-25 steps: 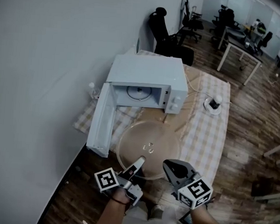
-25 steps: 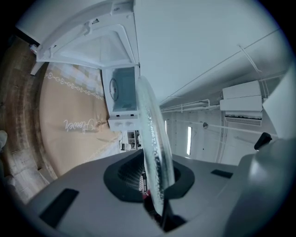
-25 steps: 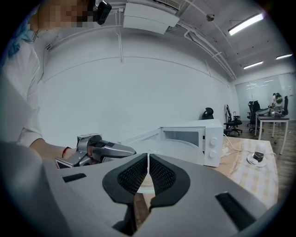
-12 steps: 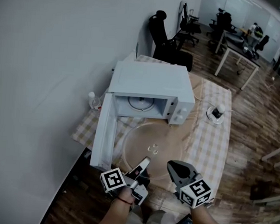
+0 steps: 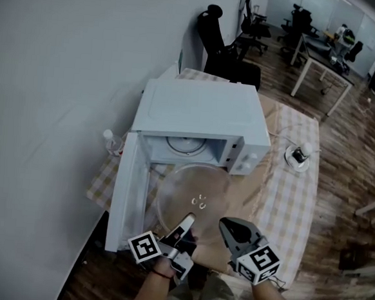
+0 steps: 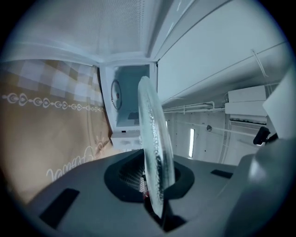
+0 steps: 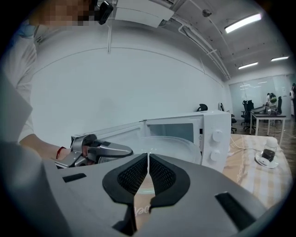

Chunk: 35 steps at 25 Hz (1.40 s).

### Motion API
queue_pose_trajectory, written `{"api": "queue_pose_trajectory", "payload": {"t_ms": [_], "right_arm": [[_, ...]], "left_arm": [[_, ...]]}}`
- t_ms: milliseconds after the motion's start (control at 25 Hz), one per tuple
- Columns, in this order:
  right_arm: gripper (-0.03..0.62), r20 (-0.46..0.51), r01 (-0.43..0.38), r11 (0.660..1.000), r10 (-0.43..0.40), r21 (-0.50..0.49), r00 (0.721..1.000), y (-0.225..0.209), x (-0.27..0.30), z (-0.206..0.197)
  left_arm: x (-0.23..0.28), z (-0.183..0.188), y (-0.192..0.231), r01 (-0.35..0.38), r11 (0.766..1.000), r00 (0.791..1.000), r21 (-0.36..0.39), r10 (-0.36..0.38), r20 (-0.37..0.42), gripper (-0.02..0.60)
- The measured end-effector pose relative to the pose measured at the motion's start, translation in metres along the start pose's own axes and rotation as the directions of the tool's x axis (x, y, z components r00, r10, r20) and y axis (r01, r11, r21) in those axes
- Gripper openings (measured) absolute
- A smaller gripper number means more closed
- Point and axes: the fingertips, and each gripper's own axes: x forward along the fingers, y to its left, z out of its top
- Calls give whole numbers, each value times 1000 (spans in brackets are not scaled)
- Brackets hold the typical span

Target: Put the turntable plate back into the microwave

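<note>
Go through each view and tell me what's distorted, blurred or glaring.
Head view: wide-angle bend, the microwave looks bowed, mildly soft. Left gripper view: dark round corners, the turntable plate edge-on and blurred up close. Right gripper view: same fisheye rim, ceiling strip light blown out.

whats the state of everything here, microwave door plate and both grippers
microwave: no plate in it
door: swung wide open
plate: held by its near rim, in front of the opening, not yet inside
left gripper: shut on plate
right gripper: shut, empty
</note>
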Motion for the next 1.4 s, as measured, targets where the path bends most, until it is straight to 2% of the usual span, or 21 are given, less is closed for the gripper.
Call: {"api": "queue_pose_trajectory", "payload": {"t_ms": [160,400,640,840,1040,1400], "right_arm": [[34,3,-28,1000,28,-5,1000,-17,25,-10],[34,-18,-68,990,66,-125,998,-33,65,-24],[34,-21,-90,974,87,-209,996,-45,96,-20],[34,-13,-111,959,111,-261,994,-53,119,-15],[34,-8,-127,922,134,-366,991,-47,137,-13],[35,-160,-202,808,135,-554,978,-60,139,-35]], "left_arm": [[14,18,22,-27,1000,1000,12,27,13,28],[31,48,51,-41,998,999,41,40,30,26],[51,77,61,-23,997,999,75,22,23,25],[66,100,67,-4,997,999,75,0,54,25],[80,124,73,19,997,995,72,-26,97,23],[95,143,94,-14,996,996,86,6,89,25]]}}
